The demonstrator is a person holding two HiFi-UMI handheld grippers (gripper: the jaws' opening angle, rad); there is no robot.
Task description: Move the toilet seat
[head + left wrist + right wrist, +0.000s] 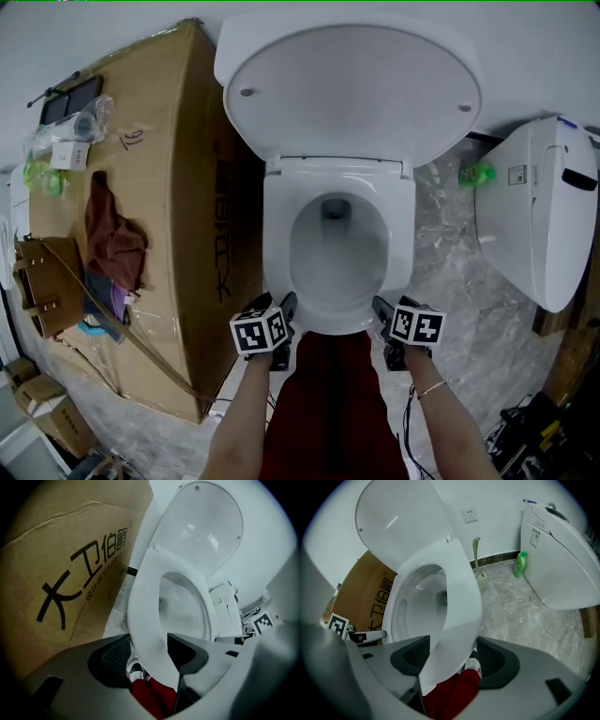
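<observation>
We see the seat (278, 234) lying down on the bowl, with the lid (352, 89) raised against the wall. The seat's front rim runs between the jaws of both claws. The left gripper (149, 654) stands wide apart, with a gap showing at one pad. The right gripper (452, 656) is also apart, with a gap at its far pad, so neither is clamped.

On our left the box (178, 197) stands just beside the bowl, leaving only a narrow strip of floor. On our right, open marble floor (450, 272) lies between the bowl and a second toilet (539, 206), with a green bottle (476, 172) by the wall.

The box side reads "大卫伯爵" in large black characters. We cannot read the smaller line under it. Its top bears a handwritten "16" (131, 139).
</observation>
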